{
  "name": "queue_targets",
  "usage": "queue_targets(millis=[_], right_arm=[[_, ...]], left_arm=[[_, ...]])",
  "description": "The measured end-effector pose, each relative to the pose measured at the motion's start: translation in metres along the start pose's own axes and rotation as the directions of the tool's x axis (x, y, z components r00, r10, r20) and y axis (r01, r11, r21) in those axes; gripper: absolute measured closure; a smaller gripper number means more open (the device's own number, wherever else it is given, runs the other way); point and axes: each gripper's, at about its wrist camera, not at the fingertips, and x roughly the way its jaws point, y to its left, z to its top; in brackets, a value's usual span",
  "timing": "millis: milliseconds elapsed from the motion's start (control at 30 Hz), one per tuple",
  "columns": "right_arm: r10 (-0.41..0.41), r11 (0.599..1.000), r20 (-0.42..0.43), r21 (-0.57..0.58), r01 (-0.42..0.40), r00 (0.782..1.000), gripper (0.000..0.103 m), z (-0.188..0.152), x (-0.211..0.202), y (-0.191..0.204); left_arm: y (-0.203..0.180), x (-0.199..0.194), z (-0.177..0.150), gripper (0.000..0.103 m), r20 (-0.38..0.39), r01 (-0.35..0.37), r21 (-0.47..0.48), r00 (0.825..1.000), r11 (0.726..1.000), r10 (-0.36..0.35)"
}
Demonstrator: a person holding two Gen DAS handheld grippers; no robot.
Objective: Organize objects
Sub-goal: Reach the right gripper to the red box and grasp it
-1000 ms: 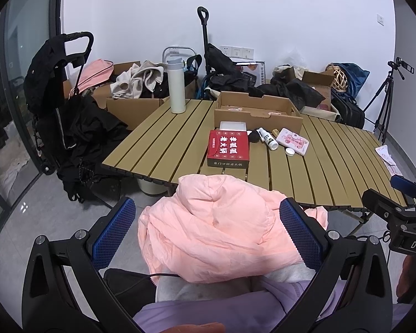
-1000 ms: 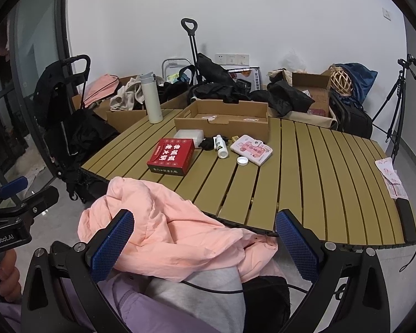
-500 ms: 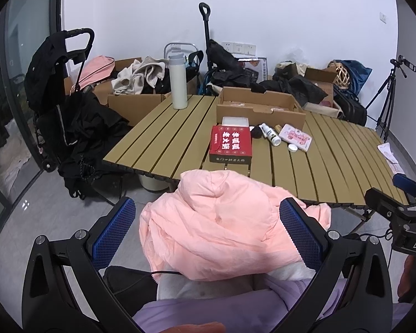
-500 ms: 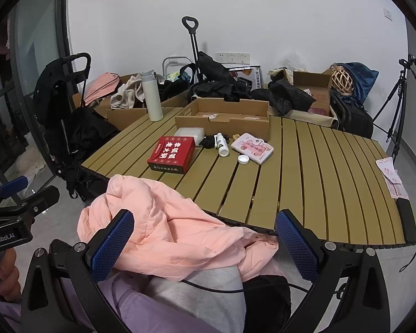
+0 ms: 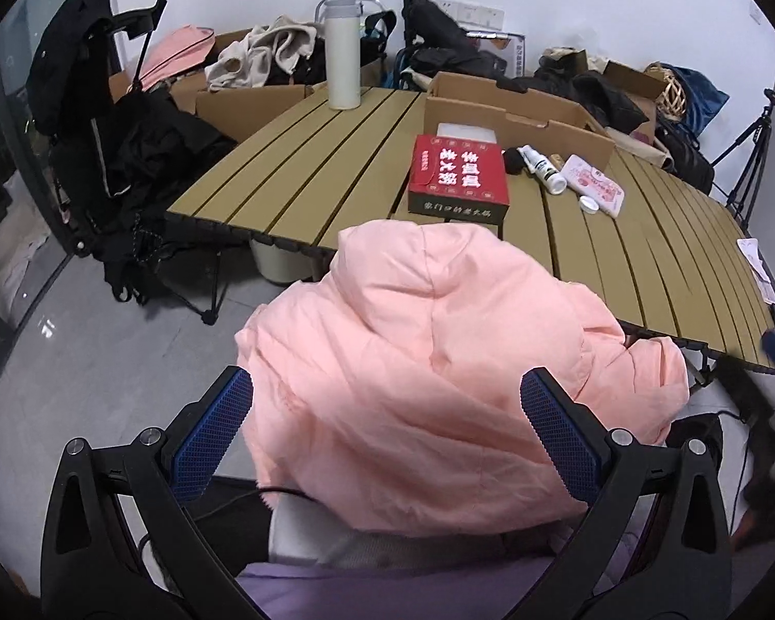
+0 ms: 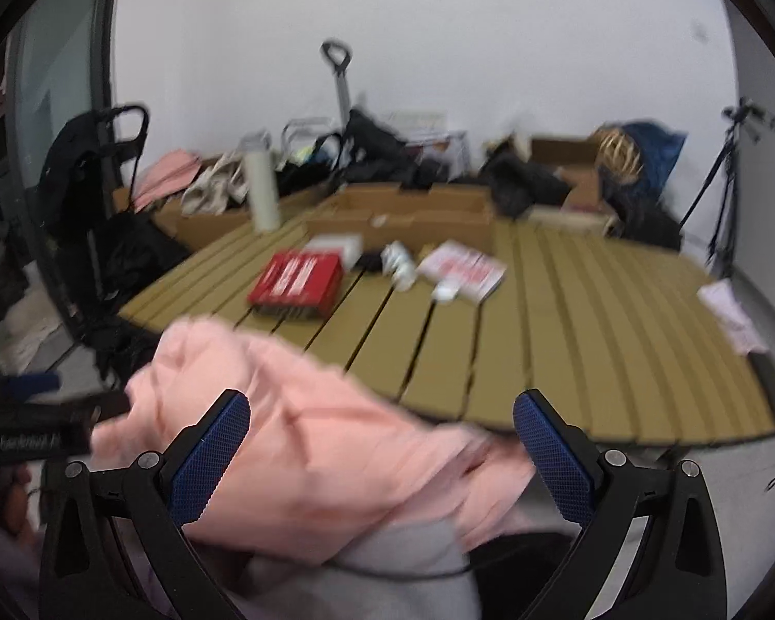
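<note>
Holding both grippers, left gripper (image 5: pixel 386 423) and right gripper (image 6: pixel 381 444), with jaws wide apart and gripping nothing, we judge the tidying barely begun. A red box (image 5: pixel 458 176), small bottle (image 5: pixel 542 167), pink packet (image 5: pixel 597 190) and round lid (image 5: pixel 589 202) lie loose on the slatted table (image 5: pixel 305 175) beside an open cardboard tray (image 5: pixel 511 103). A pink jacket (image 5: pixel 429 351) lies below the grippers.

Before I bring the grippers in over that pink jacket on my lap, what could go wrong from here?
1. The pink jacket is bulky and loose; the open left gripper may pinch only a fold, so the rest sags off.
2. A black cable runs under the jacket's edge and could snag when you lift.
3. The red box, small white bottle and loose white cap lie close behind on the slatted table; swinging fabric could sweep them.
</note>
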Motion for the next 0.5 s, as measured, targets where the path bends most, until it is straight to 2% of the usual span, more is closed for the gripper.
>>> queue_targets(millis=[133,200,300,333,400,500], right_arm=[[0.022,1.0,-0.046,0.011,-0.021,0.999,0.0,-0.002,0.007,0.001],[0.066,0.996,-0.115,0.061,-0.059,0.991,0.0,0.0,0.018,-0.008],[0.061,0.996,-0.169,0.071,-0.049,0.984,0.0,0.002,0.031,-0.012],[0.044,0.998,-0.17,0.055,-0.035,0.984,0.0,0.005,0.035,-0.012],[0.028,0.999,-0.173,0.02,-0.025,0.984,0.0,0.016,0.048,-0.012],[0.091,0.996,-0.26,0.042,-0.083,0.961,0.0,0.025,0.077,-0.011]], left_arm=[[-0.003,0.0,0.009,0.0,0.023,-0.013,0.018,1.0,1.0,0.013],[-0.004,0.008,0.019,0.0,0.015,-0.019,0.029,1.0,0.999,0.019],[-0.005,0.027,0.042,0.0,0.0,-0.028,0.037,1.0,0.999,0.028],[-0.005,0.035,0.049,0.0,-0.018,-0.022,0.046,1.0,0.999,0.023],[-0.007,0.053,0.066,0.001,-0.058,0.052,0.072,0.997,0.996,-0.047],[-0.001,0.076,0.089,0.002,-0.051,0.069,0.047,0.996,0.996,-0.067]])
